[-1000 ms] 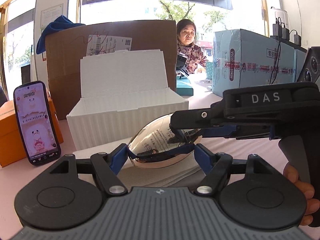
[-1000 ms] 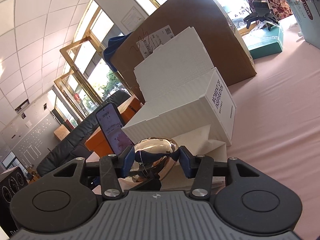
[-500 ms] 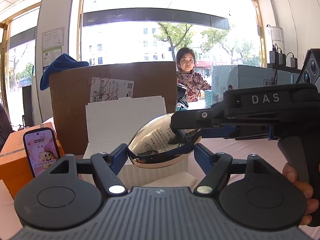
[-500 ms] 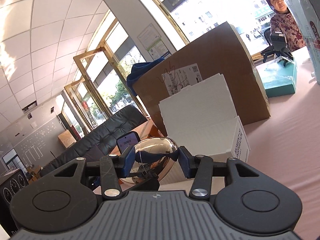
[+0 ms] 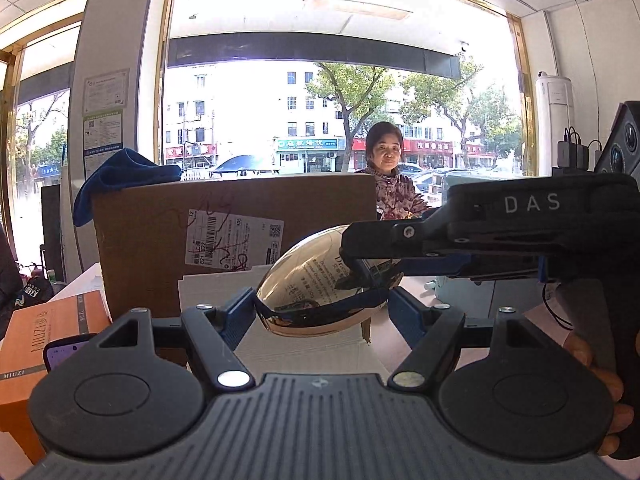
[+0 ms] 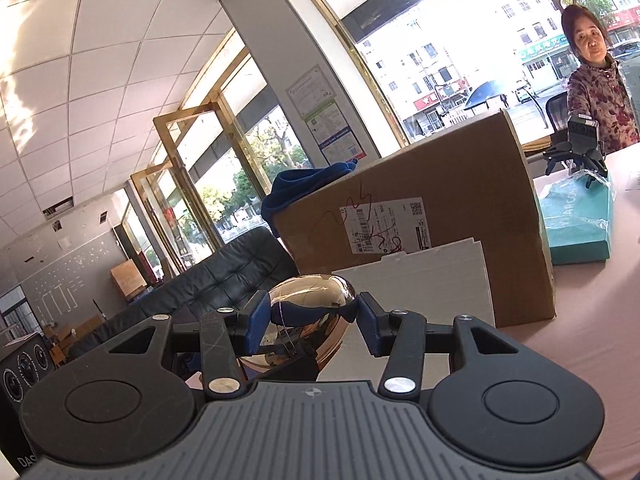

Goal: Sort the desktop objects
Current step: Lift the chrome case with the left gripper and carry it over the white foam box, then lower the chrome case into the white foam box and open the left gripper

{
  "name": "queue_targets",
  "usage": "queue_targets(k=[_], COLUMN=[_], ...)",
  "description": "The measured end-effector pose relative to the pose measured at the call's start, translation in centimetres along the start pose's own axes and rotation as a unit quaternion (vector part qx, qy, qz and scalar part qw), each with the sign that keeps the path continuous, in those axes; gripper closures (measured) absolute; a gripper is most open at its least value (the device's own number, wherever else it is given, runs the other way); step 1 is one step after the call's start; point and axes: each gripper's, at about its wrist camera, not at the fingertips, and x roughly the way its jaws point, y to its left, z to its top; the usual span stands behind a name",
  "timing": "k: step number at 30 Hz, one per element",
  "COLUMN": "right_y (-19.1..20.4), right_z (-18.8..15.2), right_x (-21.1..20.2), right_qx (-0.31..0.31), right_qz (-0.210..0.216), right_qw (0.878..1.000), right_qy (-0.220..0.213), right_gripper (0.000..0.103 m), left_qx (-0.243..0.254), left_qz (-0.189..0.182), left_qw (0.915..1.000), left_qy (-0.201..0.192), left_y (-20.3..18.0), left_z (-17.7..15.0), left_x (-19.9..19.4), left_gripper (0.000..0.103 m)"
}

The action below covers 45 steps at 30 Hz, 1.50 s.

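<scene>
A shiny gold egg-shaped object [image 5: 316, 292] with printed text hangs in the air in front of the white ribbed storage box [image 5: 224, 284]. My left gripper [image 5: 322, 312] is shut on its long ends. My right gripper [image 6: 310, 316] is shut on its narrow sides and reaches in from the right in the left wrist view [image 5: 360, 276]. In the right wrist view the gold egg-shaped object [image 6: 308, 312] sits between the blue pads [image 6: 256, 320], with the white box's raised lid [image 6: 420, 284] behind it.
A large brown cardboard box [image 5: 224, 232] with a blue cloth [image 5: 120, 176] on top stands behind. An orange box [image 5: 52, 340] and a phone [image 5: 64, 352] are at the left. A teal box [image 6: 576, 220] lies at the right. A woman [image 5: 386, 176] sits beyond.
Both grippers have lifted the gold egg-shaped object up from the table. The white box and phone have dropped low in both views.
</scene>
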Motion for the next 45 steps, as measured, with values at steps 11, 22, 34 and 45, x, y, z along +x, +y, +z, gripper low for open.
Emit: queue_targets(k=[11,22,34,45], right_y=[-2.8,-6.2,-8.7,-8.6], right_z=[2.1,-0.1,-2.7,-3.6], right_x=[5.4,8.6,12.7,14.5], right_qx=[0.009,0.046,0.069,0.05], right_qz=[-0.023,-0.054,-0.083,-0.12], right_qw=[0.999,0.992,0.979,0.965], right_qy=[0.031,0.101,0.174,0.226], right_gripper=[0.059,0.058,0.057,0.058], left_qx=[-0.028,-0.032,0.008,0.031], left_qz=[-0.012,-0.021,-0.023,-0.017], left_qw=[0.997,0.9826,0.9614,0.9389], left_qy=[0.071,0.182,0.274,0.342], left_y=[2.5,4.2,4.0,3.4], left_z=[-0.8,-3.5,-4.9,-5.6], left_x=[6.1,11.4,14.9,17.7], left_gripper=[0.033,0.033,0.033,0.035])
